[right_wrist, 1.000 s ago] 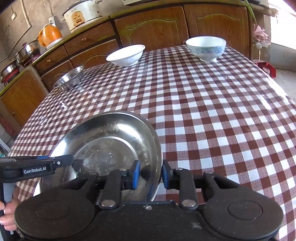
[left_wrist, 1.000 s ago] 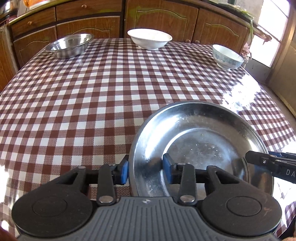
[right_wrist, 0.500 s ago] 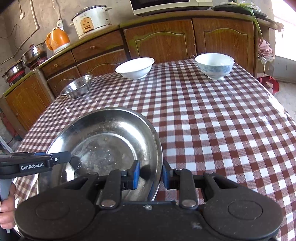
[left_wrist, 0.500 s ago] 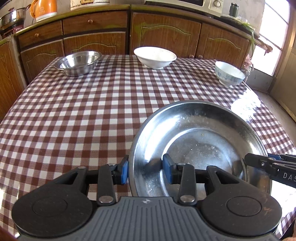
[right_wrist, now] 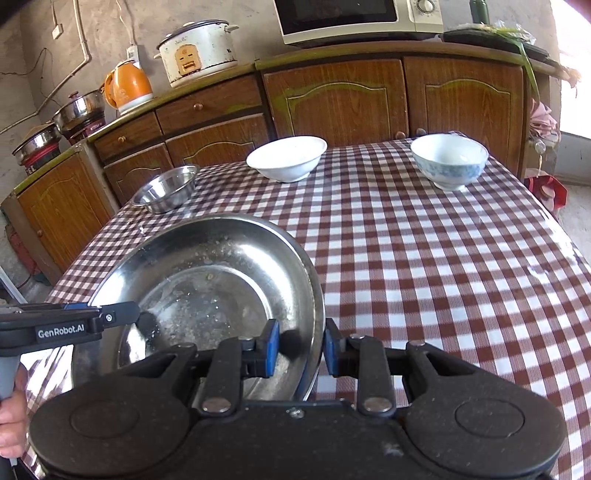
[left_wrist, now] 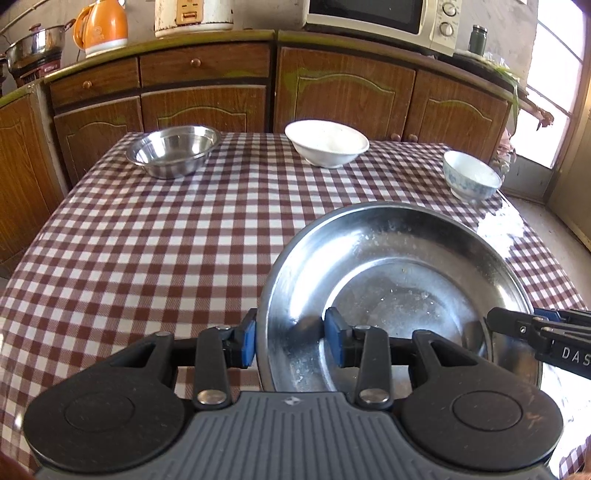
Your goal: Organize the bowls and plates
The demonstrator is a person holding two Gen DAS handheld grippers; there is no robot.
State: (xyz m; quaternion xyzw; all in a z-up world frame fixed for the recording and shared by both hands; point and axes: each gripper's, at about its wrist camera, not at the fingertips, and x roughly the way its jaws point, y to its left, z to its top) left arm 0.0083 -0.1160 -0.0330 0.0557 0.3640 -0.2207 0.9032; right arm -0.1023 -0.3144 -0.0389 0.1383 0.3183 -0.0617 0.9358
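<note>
Gripping the big steel plate at 3 and 9 o'clock, both sets of jaws keep it level above the surface.

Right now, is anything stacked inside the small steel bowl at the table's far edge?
No, the small steel bowl shows only its bare shiny inside, standing alone on the checked tablecloth.

- One large steel plate, speckled with residue.
- Three bowls on the checked worktop: one steel bowl, one plain white bowl, one blue-patterned bowl.
- Two tools: the left tool and the right tool.
- On the cabinets behind: one orange kettle, one rice cooker, one microwave.
</note>
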